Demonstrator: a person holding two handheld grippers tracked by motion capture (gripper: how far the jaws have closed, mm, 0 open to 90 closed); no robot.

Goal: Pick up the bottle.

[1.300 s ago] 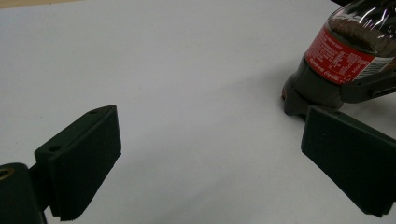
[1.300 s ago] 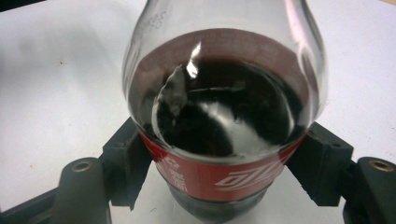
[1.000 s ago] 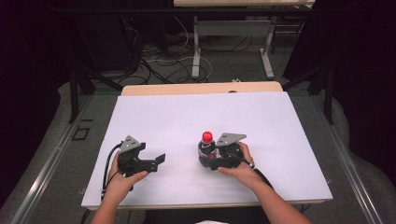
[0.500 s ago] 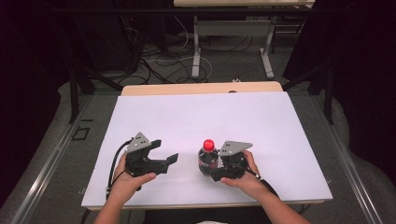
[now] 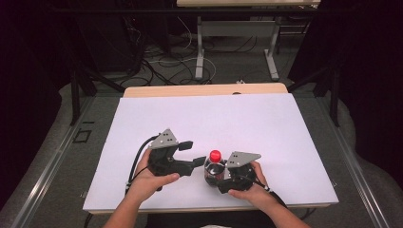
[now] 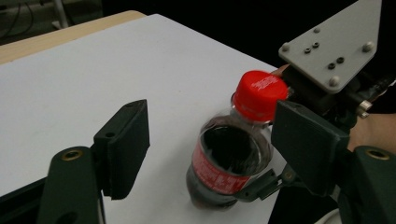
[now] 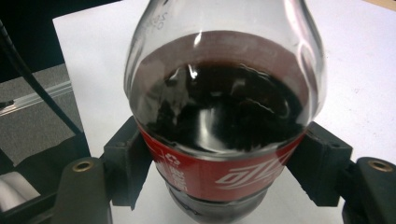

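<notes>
**Red-capped cola bottle gripped at the near edge of the white worktop**

White sheet covers the worktop point(image 5: 237, 118), with a strip of bare wood showing along its far edge. At the left, the left gripper point(image 5: 187, 154) is raised a little off the surface in the person's left hand point(image 5: 147, 180), pointing toward the bottle. Its jaws have just been closing and stand partly apart; in the left gripper view the bottle's cap point(image 6: 259, 95) sits between them, close to the right-hand jaw, though contact cannot be judged.

Just right of it stands the bottle point(image 5: 215, 166), upright, part full of dark drink, with a red label. The right gripper point(image 5: 223, 178), in the right hand point(image 5: 249, 190), has its jaws clamped on the labelled body from both sides, as the right gripper view shows point(image 7: 224, 172)
</notes>
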